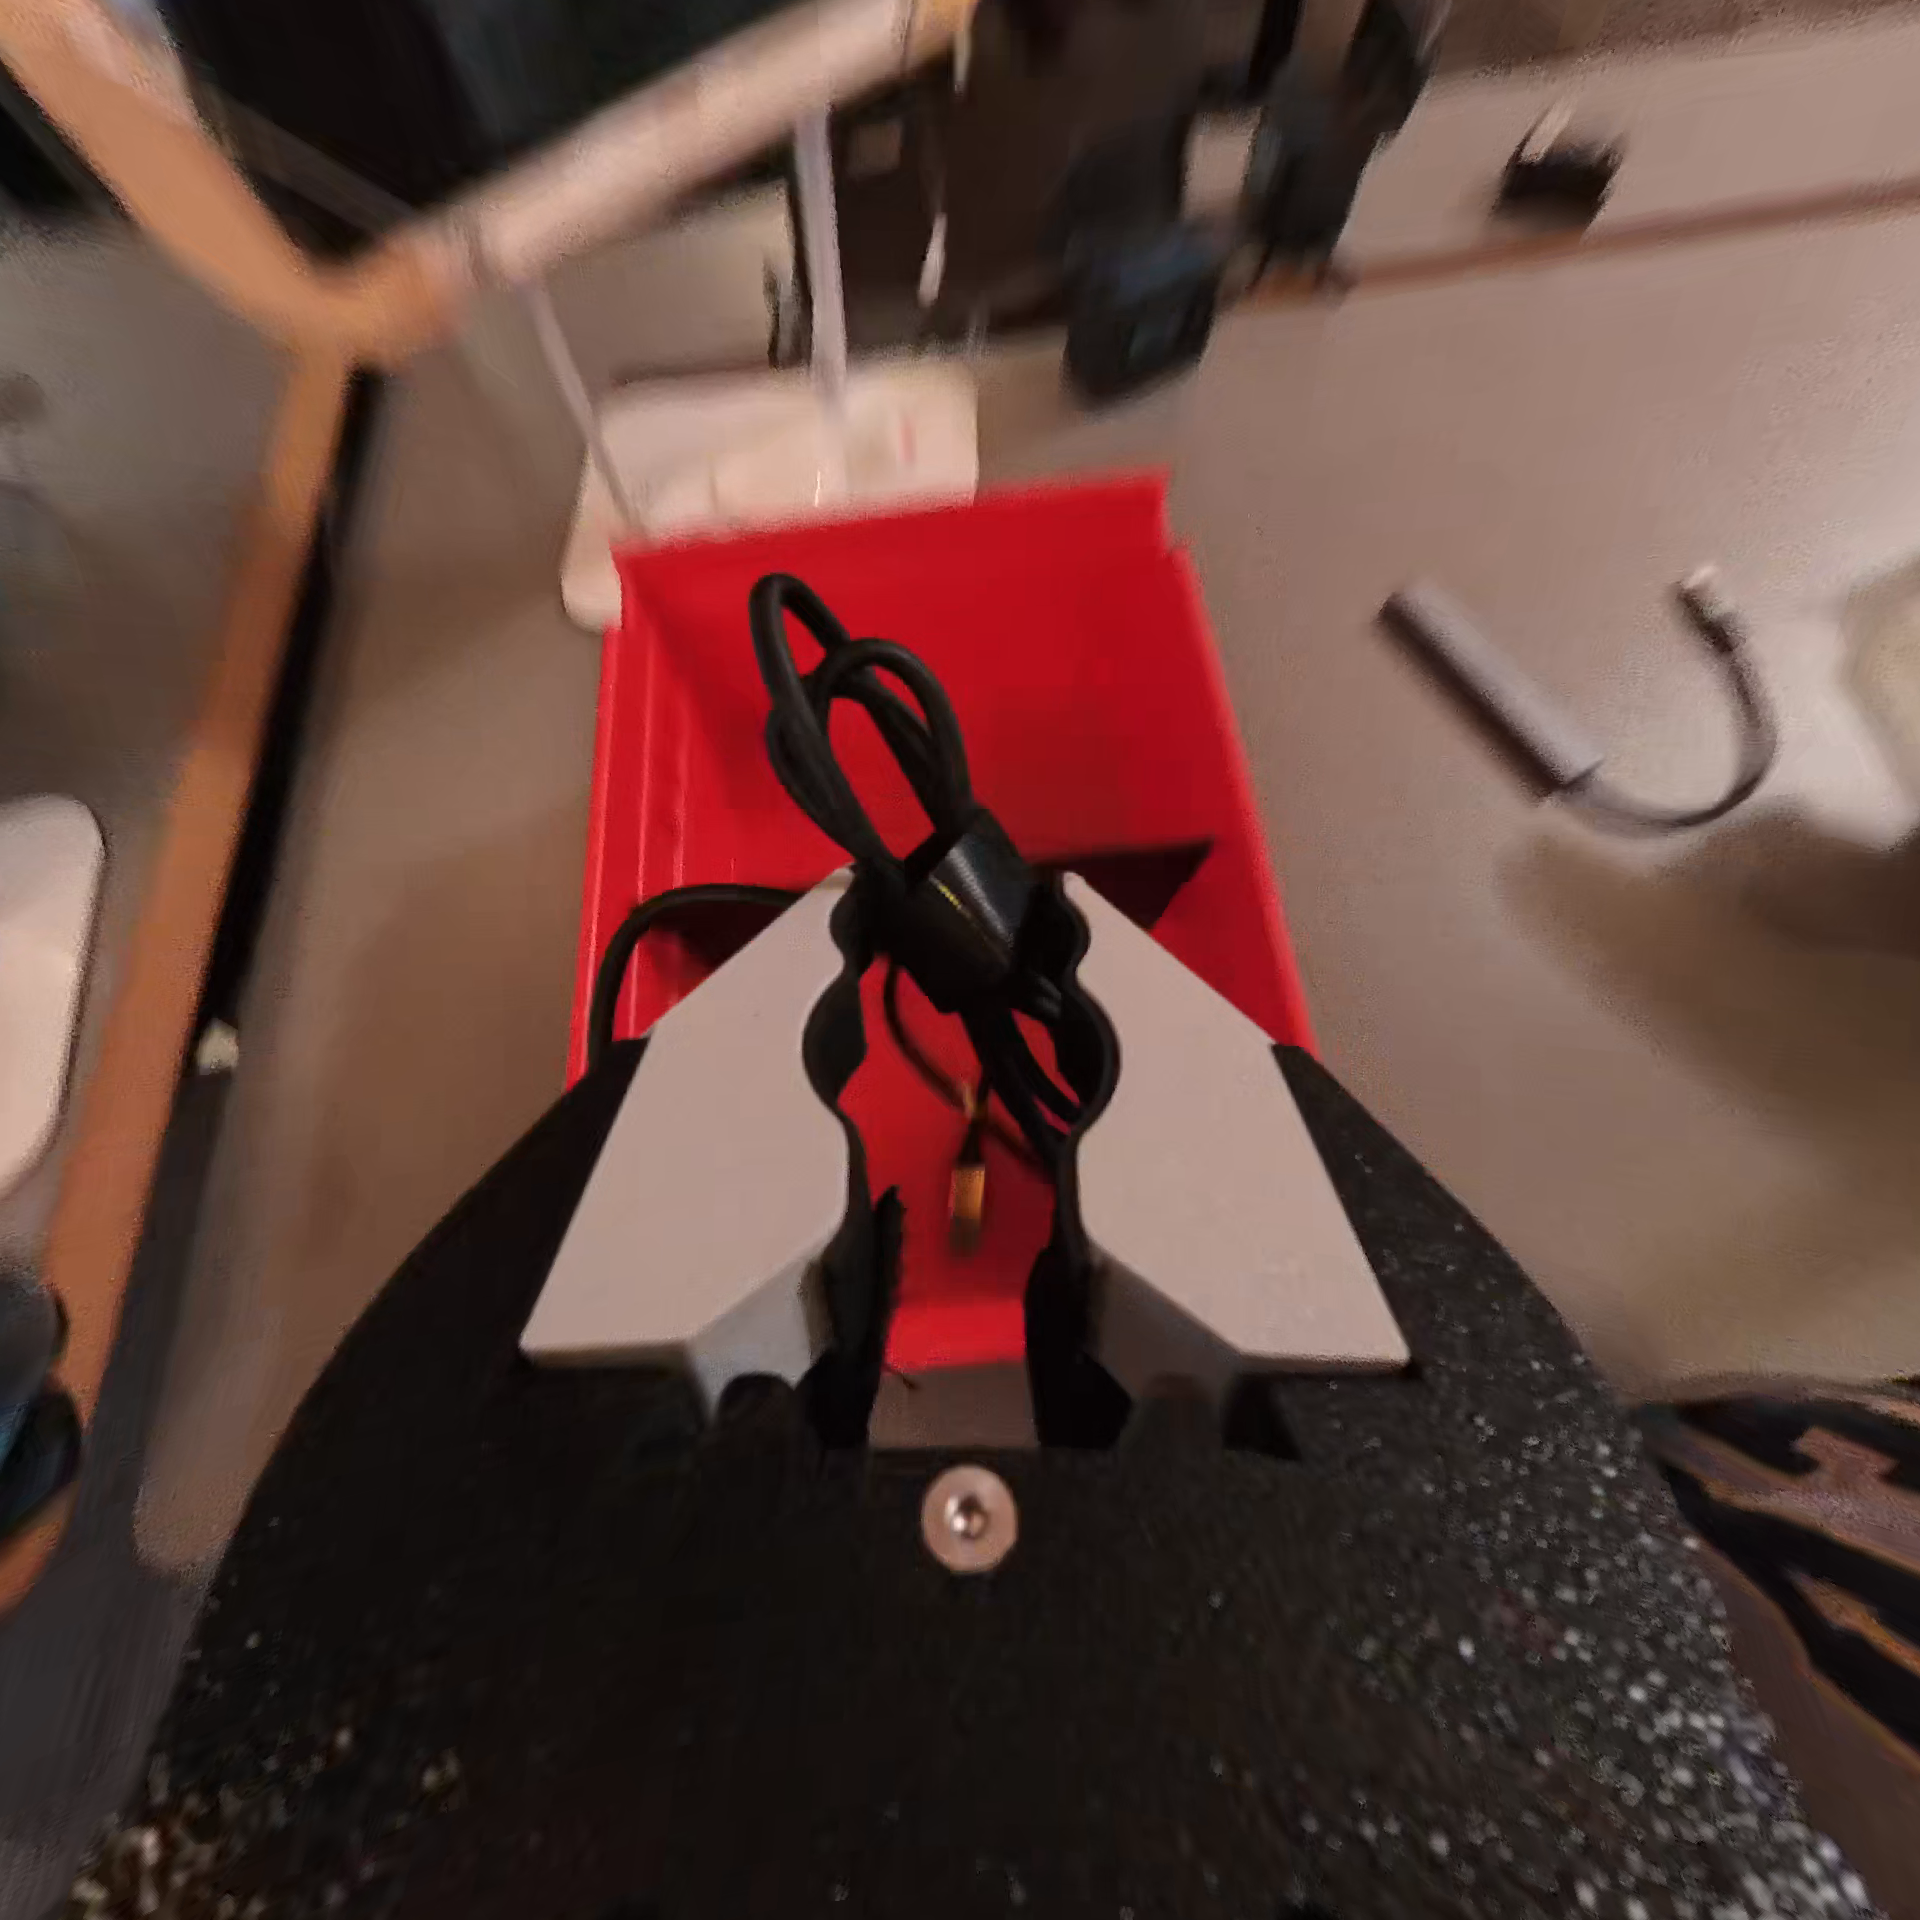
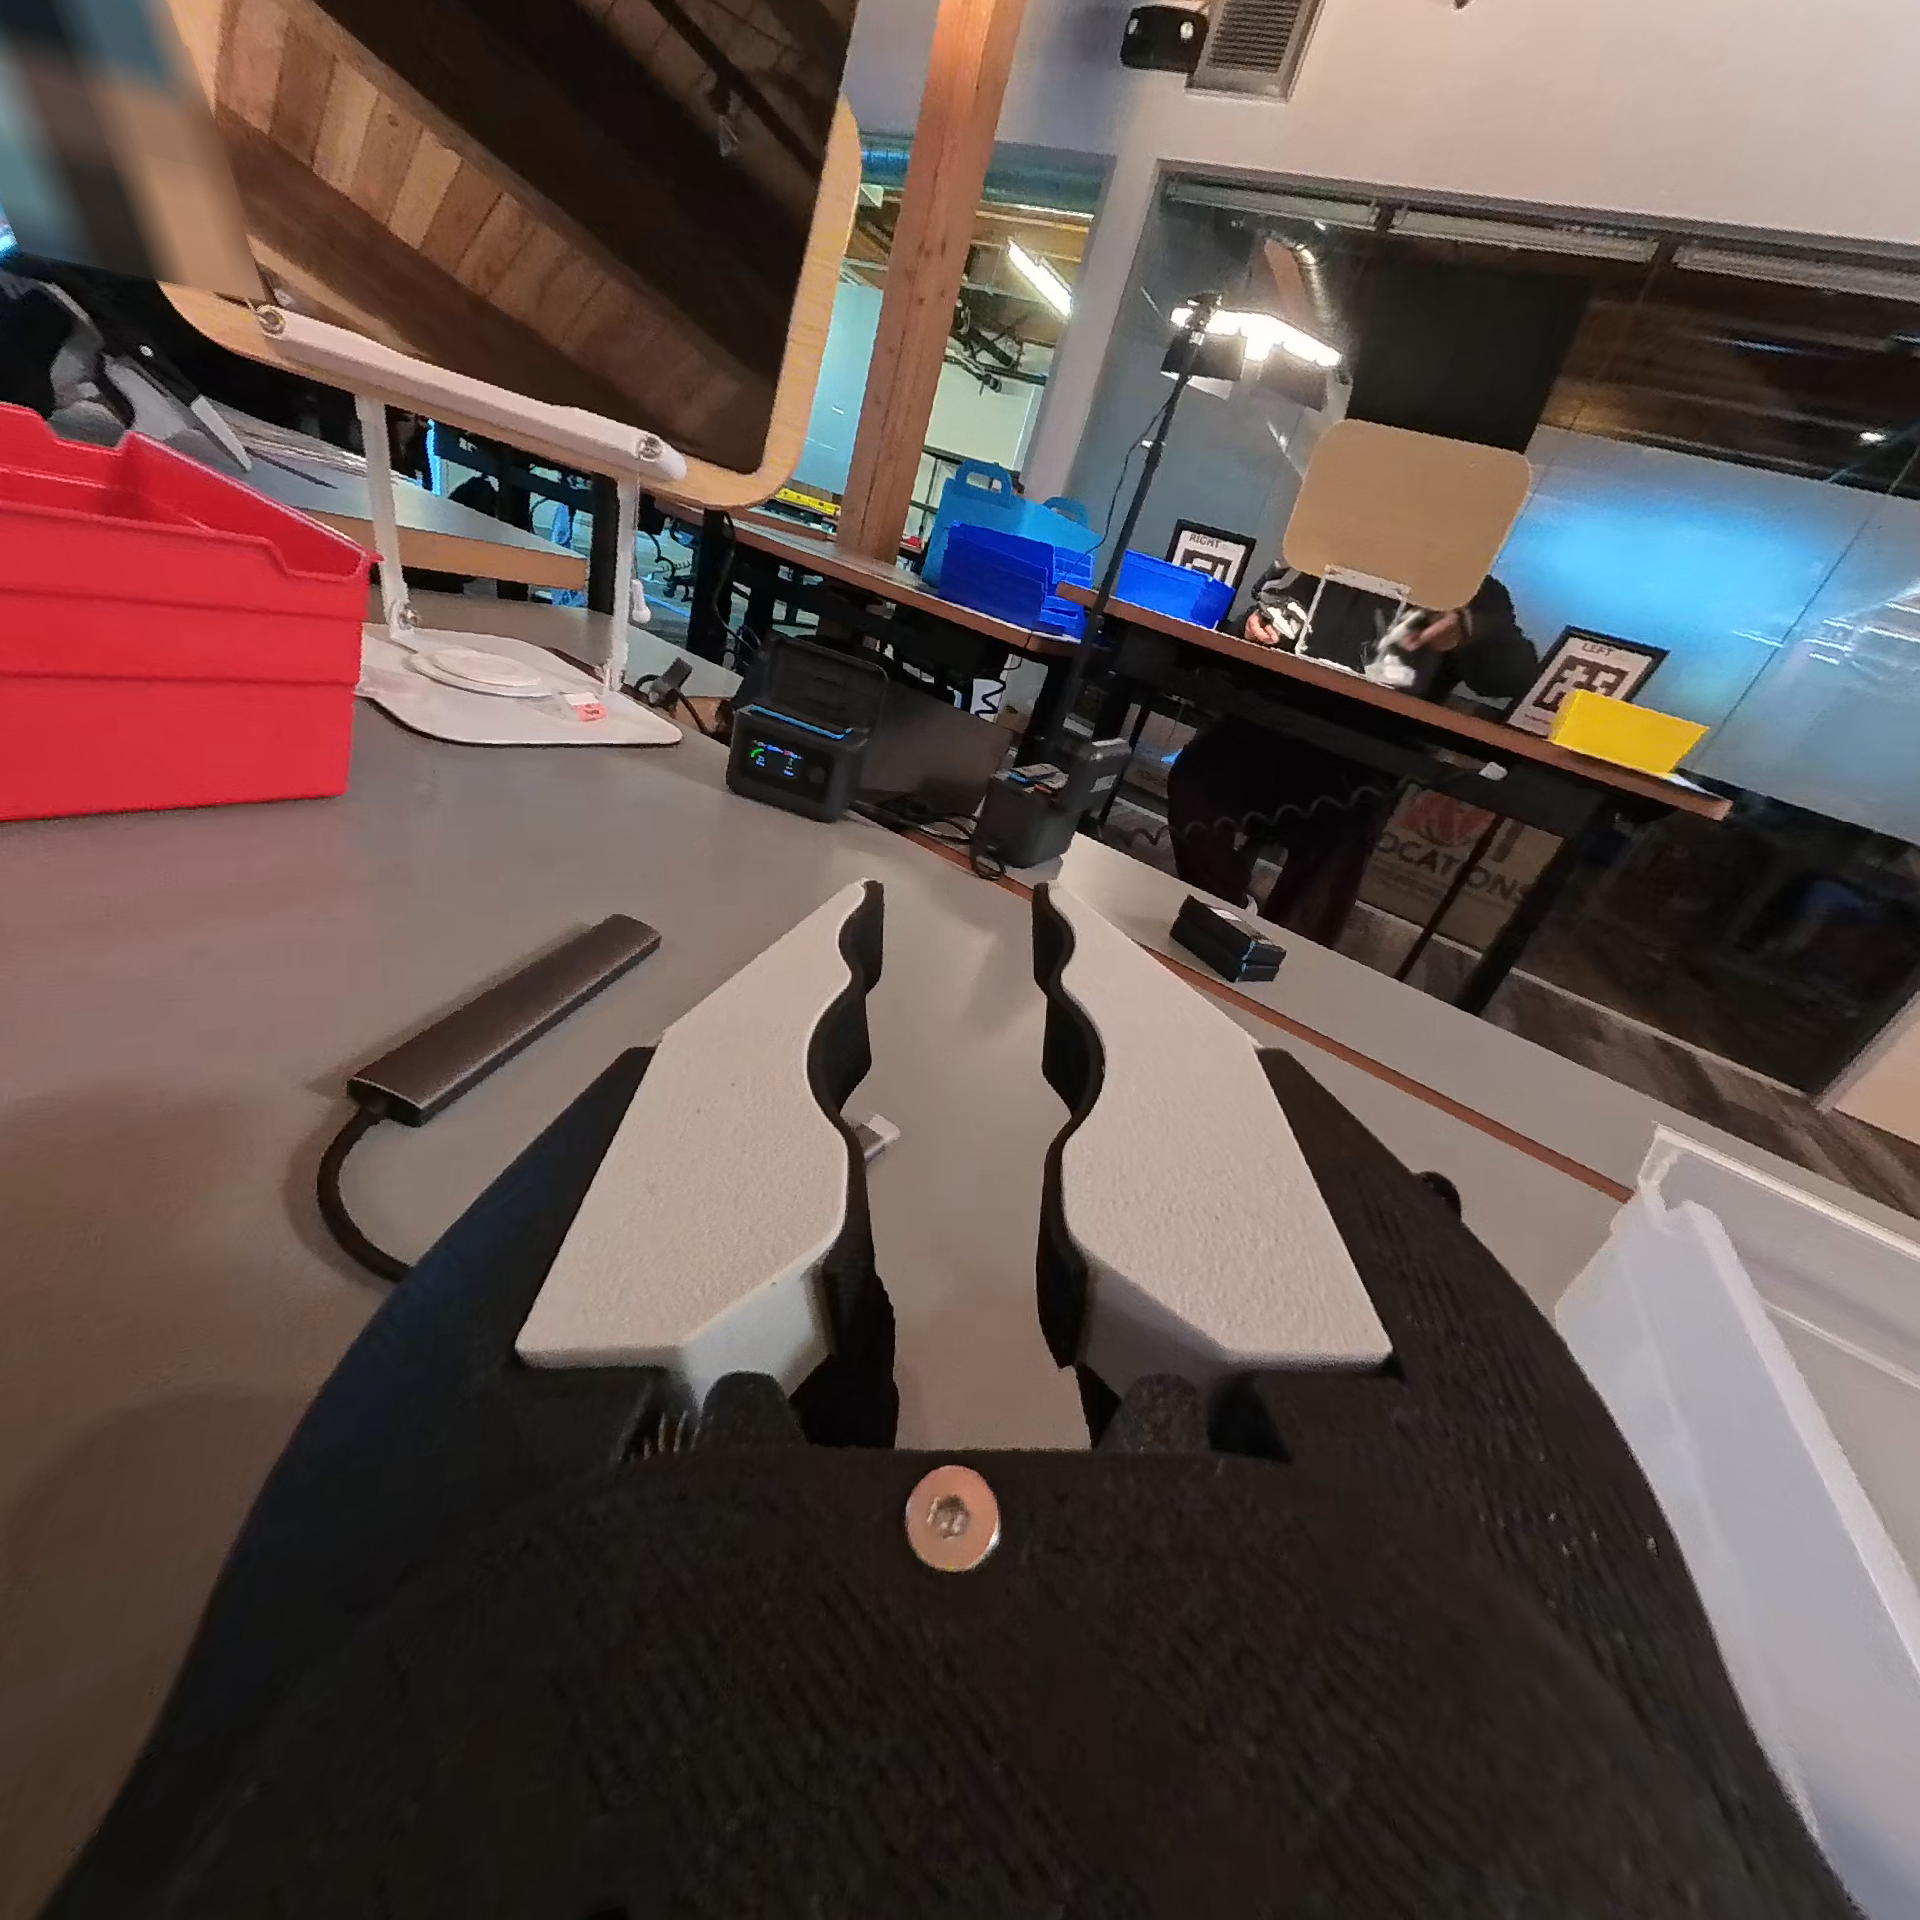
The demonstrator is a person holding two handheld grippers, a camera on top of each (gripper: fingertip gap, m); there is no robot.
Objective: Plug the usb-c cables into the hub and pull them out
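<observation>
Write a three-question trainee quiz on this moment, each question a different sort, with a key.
1. True or false: the left gripper grips a bundled black cable over the red bin.
2. Where does the hub lie? A) in the red bin B) on the grey table C) between the right gripper's fingers
3. Fill in: the right gripper is open and holds ____.

Key: 1 true; 2 B; 3 nothing.
</observation>
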